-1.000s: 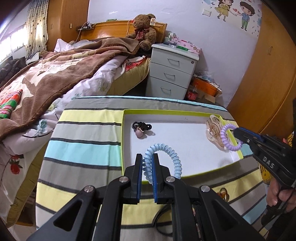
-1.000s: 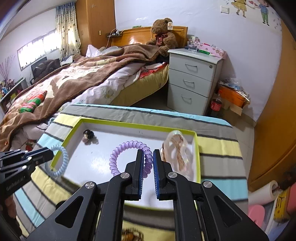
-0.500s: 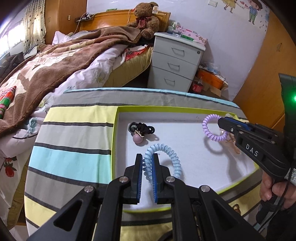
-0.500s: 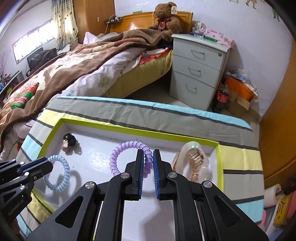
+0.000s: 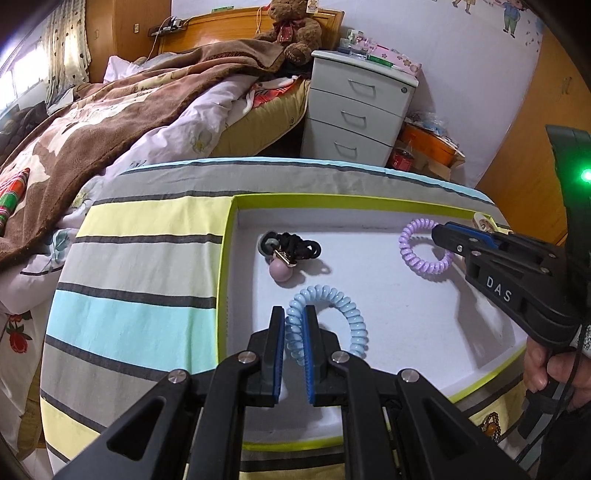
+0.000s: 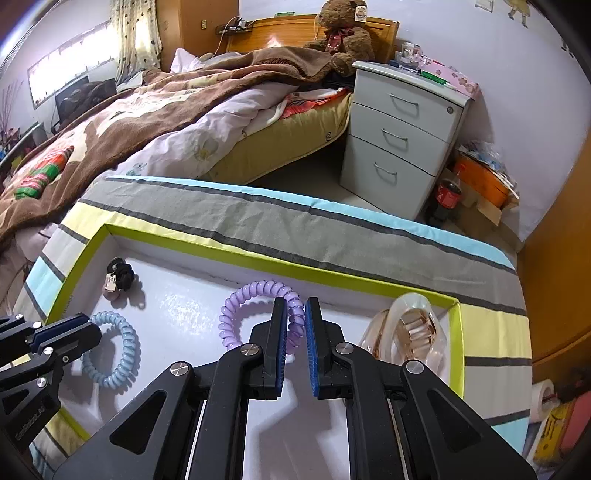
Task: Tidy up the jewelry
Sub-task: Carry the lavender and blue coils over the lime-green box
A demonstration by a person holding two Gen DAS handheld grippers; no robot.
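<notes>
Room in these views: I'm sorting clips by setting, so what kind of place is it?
A bedroom, probably a child's: an unmade bed, a teddy bear at its headboard, and a drawer nightstand beside it.

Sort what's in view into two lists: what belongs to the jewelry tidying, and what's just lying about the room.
Part of the job:
- blue coil band, pinched in the left gripper
- purple coil band, pinched in the right gripper
- black hair tie
- clear hair claw
- tray

Lying about:
- teddy bear
- drawer unit
- brown blanket
</notes>
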